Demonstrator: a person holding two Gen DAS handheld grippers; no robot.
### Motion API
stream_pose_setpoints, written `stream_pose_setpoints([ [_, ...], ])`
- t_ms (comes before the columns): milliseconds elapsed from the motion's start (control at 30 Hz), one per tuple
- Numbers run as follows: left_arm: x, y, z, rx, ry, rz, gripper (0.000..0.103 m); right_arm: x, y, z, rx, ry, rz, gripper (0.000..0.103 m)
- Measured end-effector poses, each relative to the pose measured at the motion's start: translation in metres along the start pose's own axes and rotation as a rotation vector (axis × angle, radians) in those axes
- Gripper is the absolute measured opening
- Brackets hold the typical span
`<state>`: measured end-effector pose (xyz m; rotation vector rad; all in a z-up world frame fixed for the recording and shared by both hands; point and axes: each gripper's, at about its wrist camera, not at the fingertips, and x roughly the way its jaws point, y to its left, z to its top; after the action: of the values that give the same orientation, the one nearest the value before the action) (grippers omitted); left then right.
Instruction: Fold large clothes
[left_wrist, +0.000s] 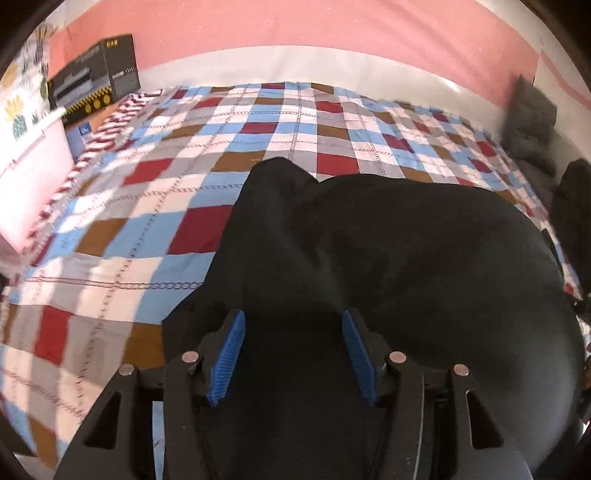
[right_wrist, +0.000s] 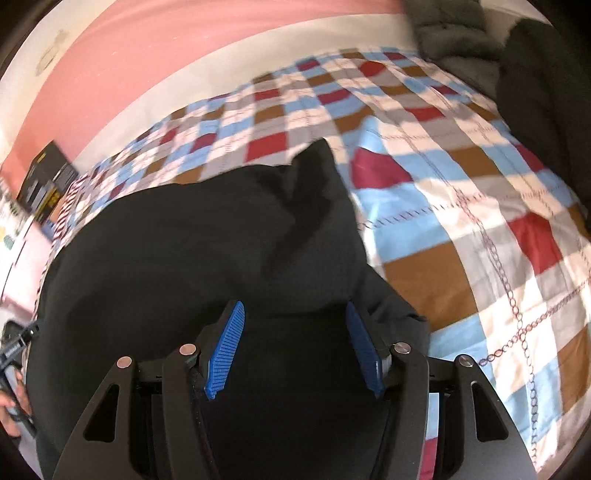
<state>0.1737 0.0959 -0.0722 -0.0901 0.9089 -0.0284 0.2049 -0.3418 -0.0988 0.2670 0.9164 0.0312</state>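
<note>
The black garment (left_wrist: 388, 251) is matt, soft cloth. The checked bedspread (left_wrist: 184, 184) beneath it is smooth woven cloth with printed chain lines. The left gripper (left_wrist: 293, 354) has ribbed blue plastic pads (left_wrist: 229, 358) on matt black plastic arms with shiny metal pins. The cardboard box (left_wrist: 96, 77) looks slightly glossy.

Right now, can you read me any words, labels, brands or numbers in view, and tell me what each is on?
None can be read.
Dark cardboard box: pale lettering and a row of yellow round marks, too blurred to read.
Blue item under the box: white label, too small to read.
Black garment and checked bedspread: no text visible.
</note>
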Motion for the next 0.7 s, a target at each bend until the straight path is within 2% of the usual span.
stream_pose_setpoints([
  [100, 0.005, 0.001, -0.001, -0.003, -0.017, -0.012, 0.060, 0.002, -0.004, 0.000, -0.005, -0.007, -0.038, 0.057],
  [233, 0.007, 0.004, -0.004, -0.020, -0.026, -0.031, 0.061, 0.008, -0.018, 0.002, 0.065, 0.012, -0.022, 0.057],
  [367, -0.009, 0.014, 0.003, -0.043, -0.010, -0.035, 0.061, -0.007, -0.021, 0.009, 0.062, 0.020, -0.022, 0.058],
  [500, -0.032, 0.046, 0.002, -0.120, -0.033, -0.052, 0.062, -0.024, -0.043, -0.002, 0.111, 0.050, 0.055, 0.063],
  [567, -0.027, 0.067, -0.003, -0.171, 0.003, -0.053, 0.063, -0.022, -0.058, -0.011, 0.163, 0.090, 0.109, 0.076],
  [600, -0.021, 0.076, -0.007, -0.201, 0.032, -0.052, 0.063, -0.020, -0.065, -0.015, 0.188, 0.110, 0.135, 0.078],
  [633, -0.015, 0.084, -0.010, -0.231, 0.058, -0.068, 0.068, -0.017, -0.072, -0.019, 0.220, 0.129, 0.175, 0.078],
  [700, -0.003, 0.099, -0.019, -0.317, 0.094, -0.144, 0.075, -0.012, -0.078, -0.023, 0.273, 0.151, 0.234, 0.078],
])
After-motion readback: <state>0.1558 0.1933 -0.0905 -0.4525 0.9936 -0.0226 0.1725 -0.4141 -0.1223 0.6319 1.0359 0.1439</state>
